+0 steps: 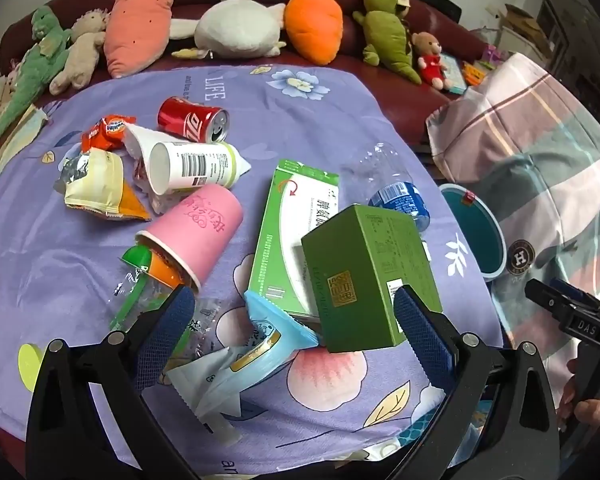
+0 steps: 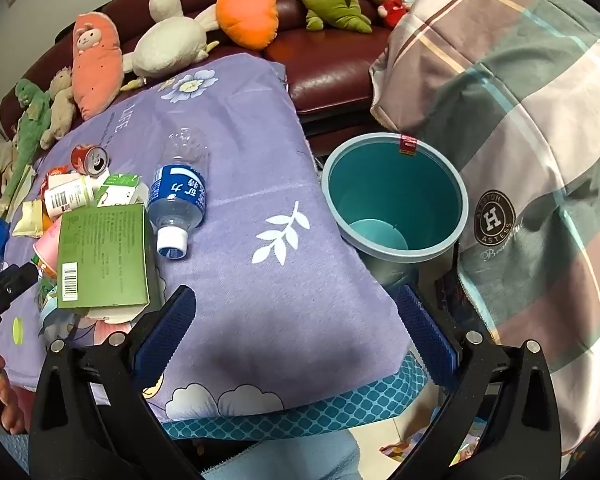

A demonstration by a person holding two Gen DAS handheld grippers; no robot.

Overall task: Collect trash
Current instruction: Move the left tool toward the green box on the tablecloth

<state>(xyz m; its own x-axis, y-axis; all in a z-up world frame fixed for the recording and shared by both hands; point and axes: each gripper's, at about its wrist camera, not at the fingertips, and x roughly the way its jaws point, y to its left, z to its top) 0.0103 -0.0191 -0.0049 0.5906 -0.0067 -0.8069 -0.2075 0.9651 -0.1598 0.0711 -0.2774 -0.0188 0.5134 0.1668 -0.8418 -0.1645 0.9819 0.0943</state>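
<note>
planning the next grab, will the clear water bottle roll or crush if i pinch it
The water bottle lies on its side on the cloth, so a nudge would probably roll it. It looks empty and thin-walled, so likely light and apt to buckle. Its cap end is probably stiffer.

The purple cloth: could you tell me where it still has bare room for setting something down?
Free: the purple cloth between the water bottle, the teal bin and the open right claw. Also the far strip toward the sofa. Crowded: around the green box, pink cup and cola can.
</note>
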